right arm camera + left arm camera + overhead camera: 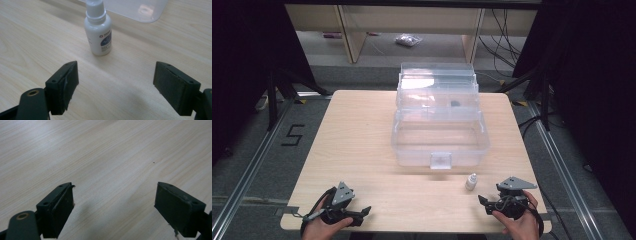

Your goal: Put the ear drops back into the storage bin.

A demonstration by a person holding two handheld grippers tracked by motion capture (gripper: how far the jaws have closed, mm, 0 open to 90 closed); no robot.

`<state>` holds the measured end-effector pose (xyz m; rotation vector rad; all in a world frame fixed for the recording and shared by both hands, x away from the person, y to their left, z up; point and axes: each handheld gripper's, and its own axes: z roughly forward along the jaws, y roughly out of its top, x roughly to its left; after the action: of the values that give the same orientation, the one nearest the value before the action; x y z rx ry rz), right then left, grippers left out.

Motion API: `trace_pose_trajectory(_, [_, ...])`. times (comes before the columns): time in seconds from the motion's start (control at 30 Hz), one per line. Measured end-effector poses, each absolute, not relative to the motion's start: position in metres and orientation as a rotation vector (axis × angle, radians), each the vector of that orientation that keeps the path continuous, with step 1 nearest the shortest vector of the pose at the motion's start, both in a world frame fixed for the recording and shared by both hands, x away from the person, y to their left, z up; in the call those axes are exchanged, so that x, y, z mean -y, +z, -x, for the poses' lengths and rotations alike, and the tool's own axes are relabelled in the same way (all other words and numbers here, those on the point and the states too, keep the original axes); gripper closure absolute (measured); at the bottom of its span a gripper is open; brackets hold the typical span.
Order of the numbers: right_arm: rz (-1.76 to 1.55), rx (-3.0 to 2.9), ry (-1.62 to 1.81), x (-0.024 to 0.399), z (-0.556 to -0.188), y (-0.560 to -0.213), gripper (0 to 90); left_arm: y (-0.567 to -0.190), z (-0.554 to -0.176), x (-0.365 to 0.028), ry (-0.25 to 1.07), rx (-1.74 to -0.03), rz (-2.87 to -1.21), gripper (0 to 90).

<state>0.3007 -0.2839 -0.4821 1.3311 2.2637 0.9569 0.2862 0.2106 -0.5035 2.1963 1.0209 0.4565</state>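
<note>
1. A small white dropper bottle (98, 31) stands on the wooden table (362, 145), just in front of the clear plastic box (439, 125) on the person's side, a little to the right of the box's front latch (441, 160) in the high view.
2. The bottle (471, 181) stands apart from the box, with bare wood between the two.
3. The right gripper (486, 202) rests near the table's front edge, on the person's side of the bottle and slightly to the right of it, held in the person's right hand (519, 222).
4. In the right gripper view the bottle is ahead of the jaws and not between them, a little to the left of the middle of the gap, with open tabletop between the bottle and the jaw tips.
5. The right gripper's jaws stand wide apart with nothing between them; the pads touch nothing.
6. The bottle is upright: its long axis runs vertically, base flat on the table, and the ribbed white cap (95, 8) points straight up.
7. Its label (105, 40), with a dark blue patch, faces toward the right gripper and slightly to the right in that gripper's view.
8. The left gripper (364, 211) lies well to the left of the bottle, near the table's front edge, in the person's left hand (324, 225).
9. The left gripper's jaws are likewise spread wide, with bare wood between them in the left gripper view.
</note>
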Motion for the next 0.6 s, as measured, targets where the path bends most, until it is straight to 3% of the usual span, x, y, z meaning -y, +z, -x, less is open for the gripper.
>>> trace_pose_trajectory(0.37, [-1.297,-2.313,0.949,0.285,-0.305,-0.480,21.1,-0.503,-0.286,-0.211,0.452,-1.019,-2.199,15.0])
trace_pose_trajectory(0.6, [-1.271,-2.392,0.887,0.282,-0.312,-0.460,20.5,-0.505,-0.287,-0.210,0.470,-1.035,-2.197,15.0])
